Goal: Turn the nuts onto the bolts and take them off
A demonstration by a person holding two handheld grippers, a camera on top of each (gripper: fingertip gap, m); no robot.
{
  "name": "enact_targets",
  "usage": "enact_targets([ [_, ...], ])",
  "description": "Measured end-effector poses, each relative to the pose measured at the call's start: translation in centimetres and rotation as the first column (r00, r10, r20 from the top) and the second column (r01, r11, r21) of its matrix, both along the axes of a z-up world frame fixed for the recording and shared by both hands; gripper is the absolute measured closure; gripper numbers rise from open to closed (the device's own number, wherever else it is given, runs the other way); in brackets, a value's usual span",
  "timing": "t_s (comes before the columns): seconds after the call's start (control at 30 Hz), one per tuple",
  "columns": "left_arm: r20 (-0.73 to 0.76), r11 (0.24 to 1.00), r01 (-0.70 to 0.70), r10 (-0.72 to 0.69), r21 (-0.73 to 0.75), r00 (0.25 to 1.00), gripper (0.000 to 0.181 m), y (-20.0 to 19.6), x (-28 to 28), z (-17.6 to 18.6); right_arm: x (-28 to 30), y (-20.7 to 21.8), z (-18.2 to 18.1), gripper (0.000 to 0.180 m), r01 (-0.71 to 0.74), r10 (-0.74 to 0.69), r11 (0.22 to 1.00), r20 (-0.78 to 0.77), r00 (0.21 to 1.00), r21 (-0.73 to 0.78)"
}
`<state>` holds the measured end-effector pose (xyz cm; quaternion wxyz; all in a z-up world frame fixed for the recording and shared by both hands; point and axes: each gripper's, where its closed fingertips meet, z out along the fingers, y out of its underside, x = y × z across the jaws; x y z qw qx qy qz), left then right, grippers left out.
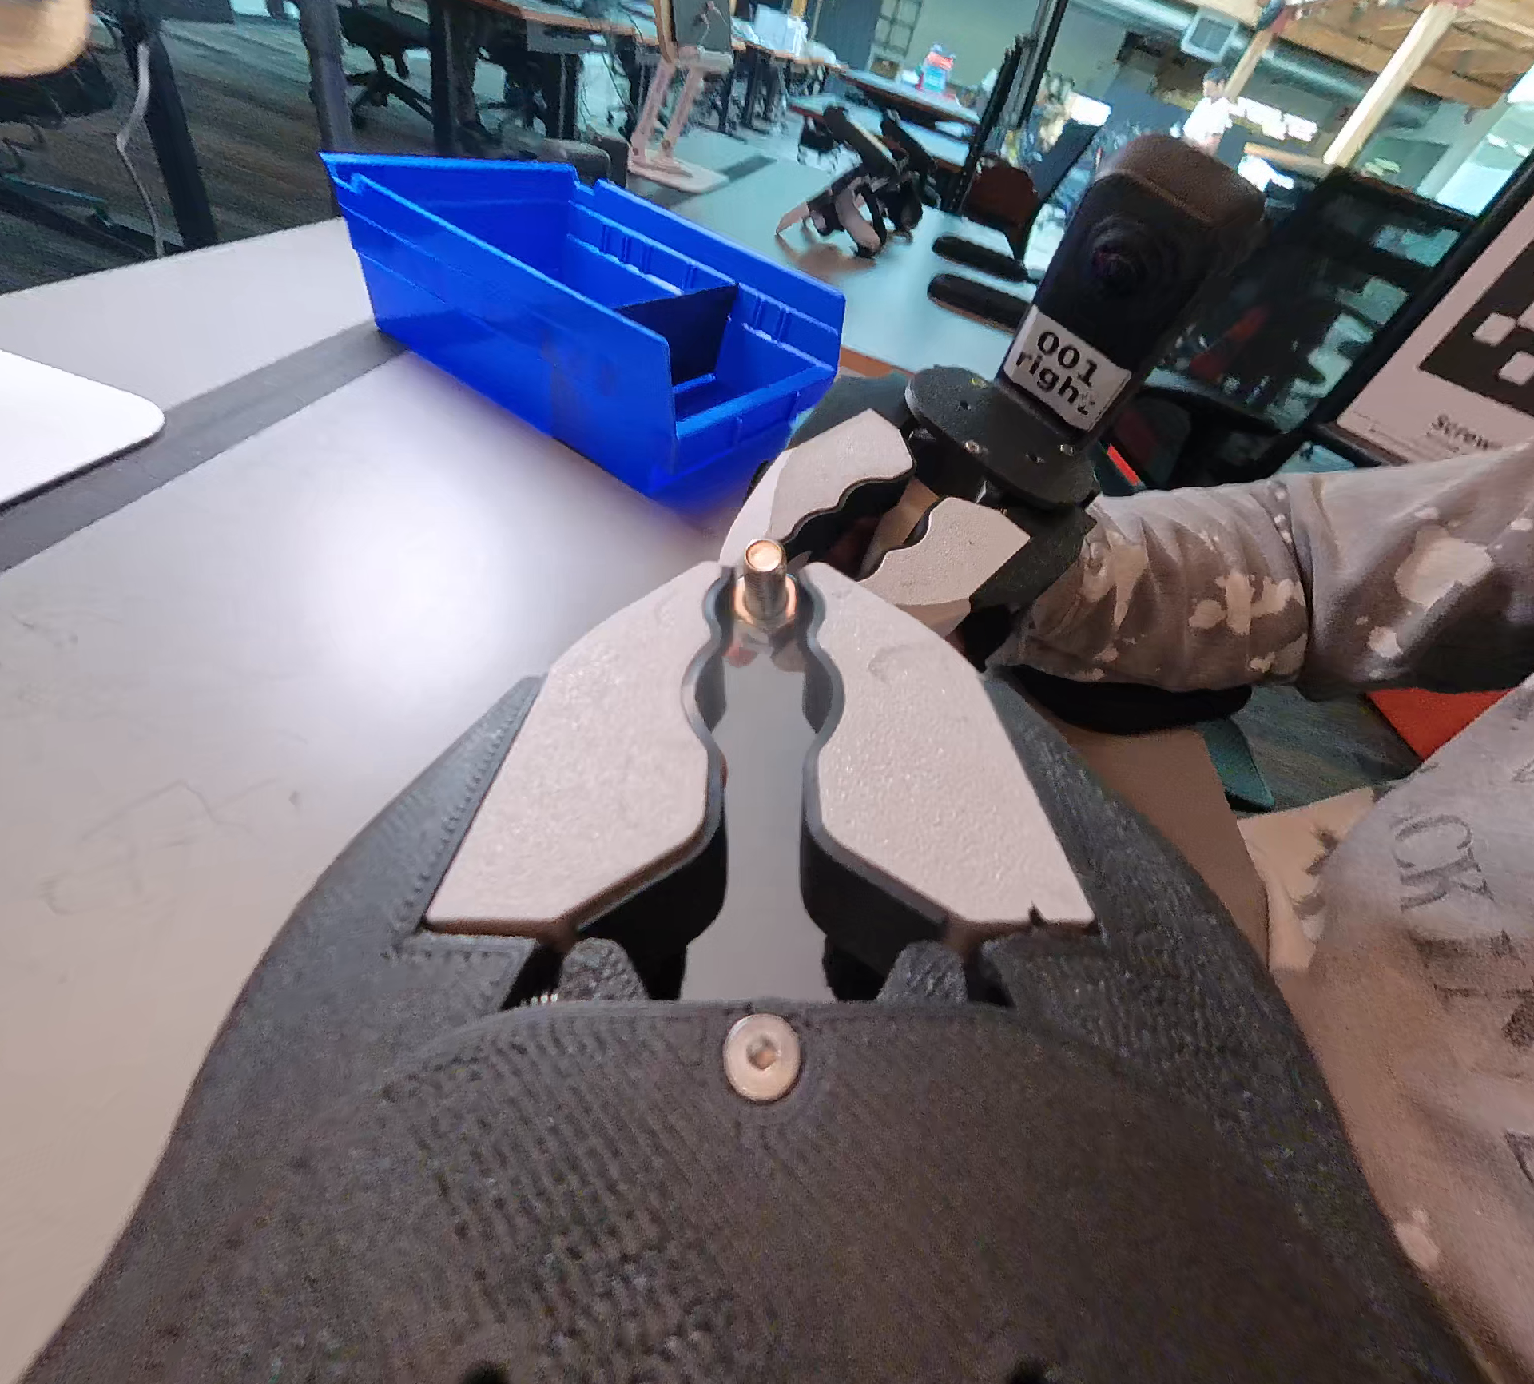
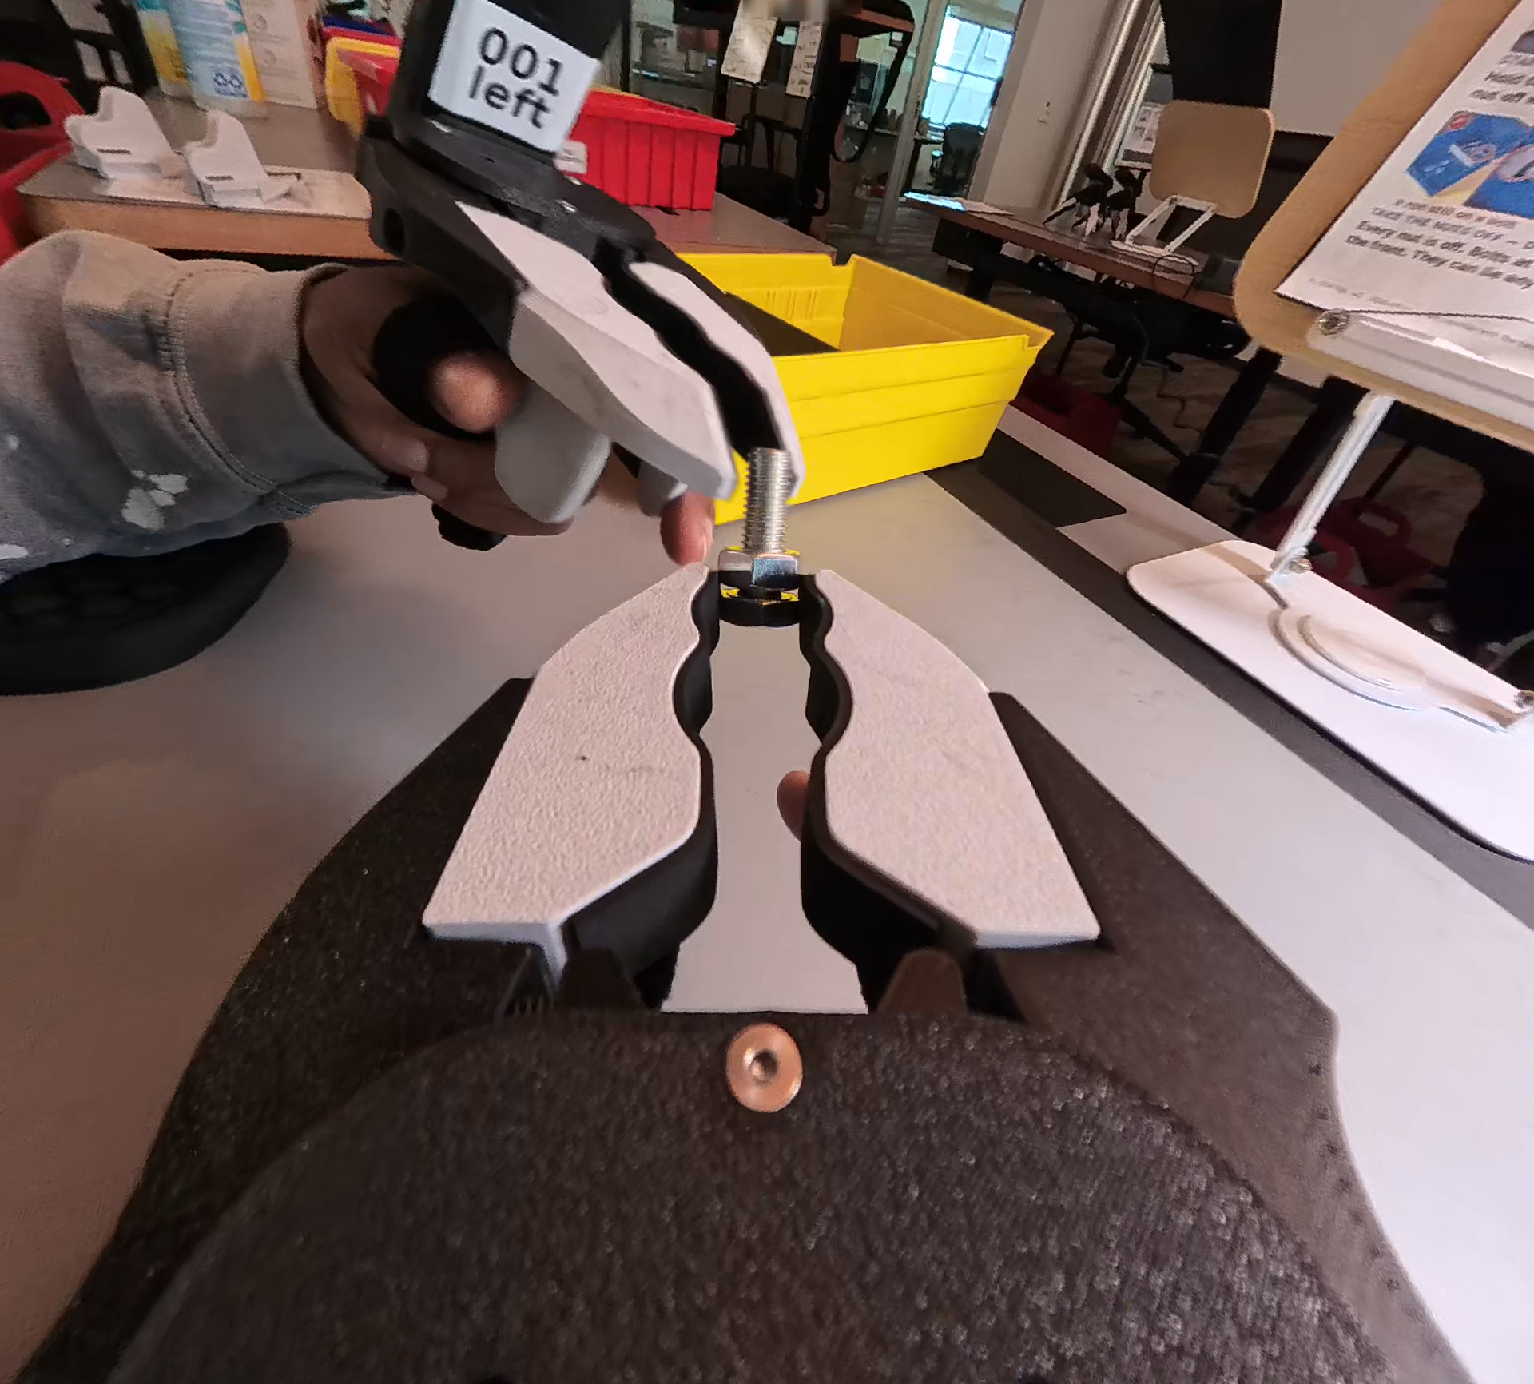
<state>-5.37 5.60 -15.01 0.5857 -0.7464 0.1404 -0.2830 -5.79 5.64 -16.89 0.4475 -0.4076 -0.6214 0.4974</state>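
Observation:
A silver bolt (image 2: pixel 764 506) stands upright between both grippers above the grey table (image 2: pixel 1038 721). My left gripper (image 1: pixel 759 593) is shut on the bolt's threaded shank (image 1: pixel 762 580), whose flat end pokes out past the fingertips. In the right wrist view the left gripper (image 2: pixel 762 468) comes down from the upper left onto the bolt's top. My right gripper (image 2: pixel 759 584) is shut on the nut (image 2: pixel 757 565) at the bolt's lower end. In the left wrist view the right gripper (image 1: pixel 801 555) reaches in from the right, behind the bolt.
A blue bin (image 1: pixel 581 348) stands on the table beyond the grippers. A yellow bin (image 2: pixel 896 364) sits behind them in the right wrist view. A clipboard stand (image 2: pixel 1411 140) with a white base (image 2: pixel 1328 638) is at the right. A person's hand (image 2: pixel 398 389) holds the left gripper. The grippers are tip to tip, or close to it.

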Motion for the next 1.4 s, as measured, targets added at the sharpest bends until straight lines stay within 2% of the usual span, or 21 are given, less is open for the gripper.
enact_targets([
  [0.1,0.027,0.998,-0.049,0.048,0.032,0.998,0.155,-0.5,-0.7,1.4,0.4,2.4,1.5,0.162,0.087,-0.087,0.995,-0.009,0.996,0.044],
  [0.17,0.01,0.993,-0.101,0.1,0.06,0.995,0.154,-1.3,-1.4,1.8,1.1,6.0,3.3,0.162,0.186,-0.186,0.979,0.001,0.982,0.082],
  [0.27,-0.004,0.98,-0.172,0.173,0.095,0.985,0.153,-3.2,-2.2,1.7,3.1,13.4,4.9,0.162,0.323,-0.331,0.943,0.119,0.936,0.082],
  [0.33,0.0,0.97,-0.22,0.221,0.104,0.975,0.154,-4.4,-2.8,1.1,4.7,19.5,5.4,0.161,0.435,-0.448,0.894,0.192,0.873,0.111],
  [0.43,-0.017,0.949,-0.295,0.298,0.11,0.954,0.154,-5.7,-3.9,-0.4,7.4,30.0,4.2,0.162,0.607,-0.63,0.774,0.319,0.707,0.183],
  [0.53,-0.014,0.939,-0.331,0.333,0.092,0.943,0.156,-6.2,-4.6,-1.8,10.4,38.7,0.7,0.161,0.733,-0.732,0.636,0.491,0.473,0.241],
  [0.6,-0.004,0.939,-0.336,0.337,0.079,0.941,0.156,-6.2,-4.7,-2.2,12.3,42.5,-2.2,0.162,0.794,-0.739,0.544,0.603,0.301,0.271],
  [0.7,-0.029,0.935,-0.344,0.347,0.085,0.937,0.156,-6.0,-4.8,-2.5,14.3,45.5,-6.0,0.162,0.826,-0.703,0.442,0.708,0.075,0.35],
  [0.77,-0.056,0.932,-0.35,0.356,0.097,0.933,0.157,-6.0,-4.8,-2.6,15.2,46.6,-7.8,0.161,0.818,-0.684,0.404,0.729,-0.028,0.411],
  [0.87,-0.065,0.929,-0.354,0.362,0.11,0.93,0.158,-6.1,-5.1,-2.5,15.3,46.7,-9.9,0.161,0.819,-0.618,0.39,0.779,-0.107,0.422],
  [1.03,-0.061,0.922,-0.373,0.38,0.109,0.923,0.158,-6.2,-5.7,-2.6,15.7,46.4,-11.5,0.161,0.784,-0.58,0.403,0.794,-0.18,0.472],
  [1.1,-0.065,0.922,-0.37,0.378,0.109,0.923,0.158,-6.2,-5.6,-2.6,15.2,46.6,-10.9,0.157,0.774,-0.626,0.407,0.765,-0.15,0.485],
  [1.2,-0.082,0.921,-0.37,0.381,0.119,0.921,0.158,-6.2,-5.6,-2.5,12.9,46.1,-7.6,0.145,0.79,-0.696,0.455,0.718,0.029,0.41],
  [1.27,-0.075,0.919,-0.37,0.382,0.138,0.921,0.157,-6.5,-5.8,-1.9,10.8,44.4,-3.9,0.142,0.765,-0.735,0.542,0.638,0.23,0.348],
  [1.33,-0.065,0.909,-0.378,0.394,0.174,0.917,0.157,-7.0,-6.5,-0.8,8.9,40.6,0.4,0.14,0.697,-0.709,0.665,0.523,0.473,0.27],
  [1.4,-0.077,0.886,-0.407,0.433,0.223,0.898,0.157,-7.9,-8.1,0.6,8.7,35.8,4.1,0.144,0.612,-0.647,0.755,0.414,0.64,0.234],
])
